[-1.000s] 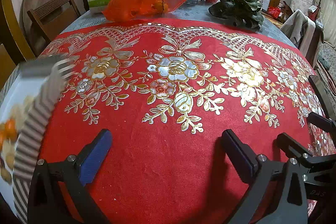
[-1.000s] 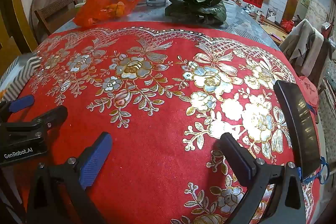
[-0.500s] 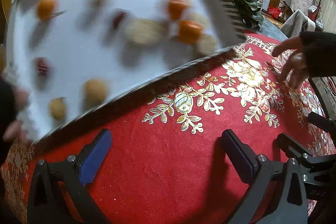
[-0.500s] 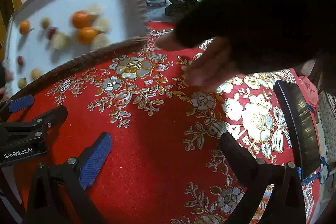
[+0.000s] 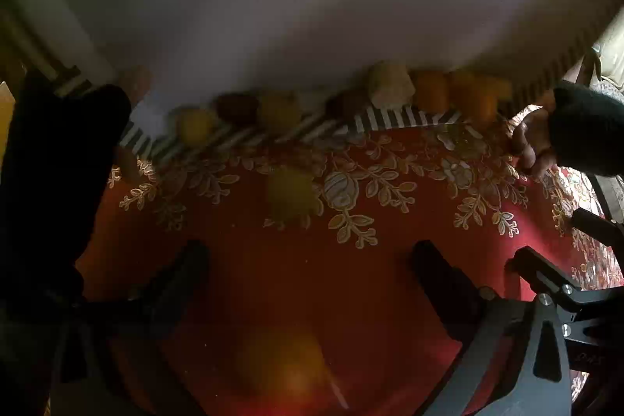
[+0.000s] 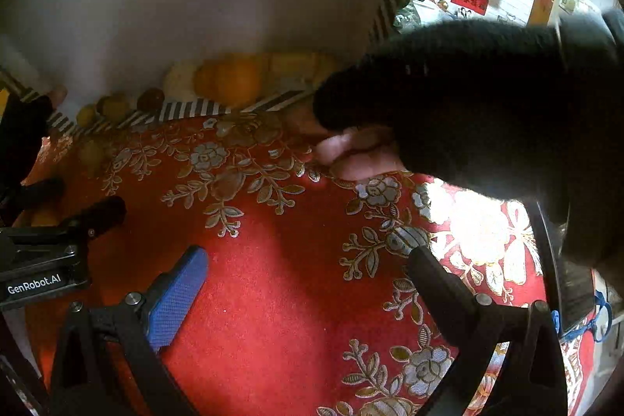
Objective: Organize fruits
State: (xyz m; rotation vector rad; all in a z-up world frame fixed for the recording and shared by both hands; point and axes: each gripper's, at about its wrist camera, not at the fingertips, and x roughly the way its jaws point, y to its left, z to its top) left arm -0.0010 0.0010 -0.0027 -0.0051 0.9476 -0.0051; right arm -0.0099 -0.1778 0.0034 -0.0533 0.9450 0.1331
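Setup step: white striped-rim tray [image 5: 390,117] tilted steeply by sleeved hands [image 6: 358,151], spilling small orange and brown fruits [image 6: 230,80] onto red embroidered bench cloth [image 6: 273,279]; left gripper [image 5: 312,271] and right gripper [image 6: 308,279] both gape empty, next picking loose fruit.

The left wrist view is dim and murky: the big white tray with a striped rim [image 5: 312,6] fills the upper half and throws shadow over the red embroidered cloth [image 5: 351,279]. Fruits along the tray's lower edge are smeared by motion blur. The right wrist view is brighter, with glare on gold flowers at 4 o'clock. Fisheye bending and dark corners ring both views.
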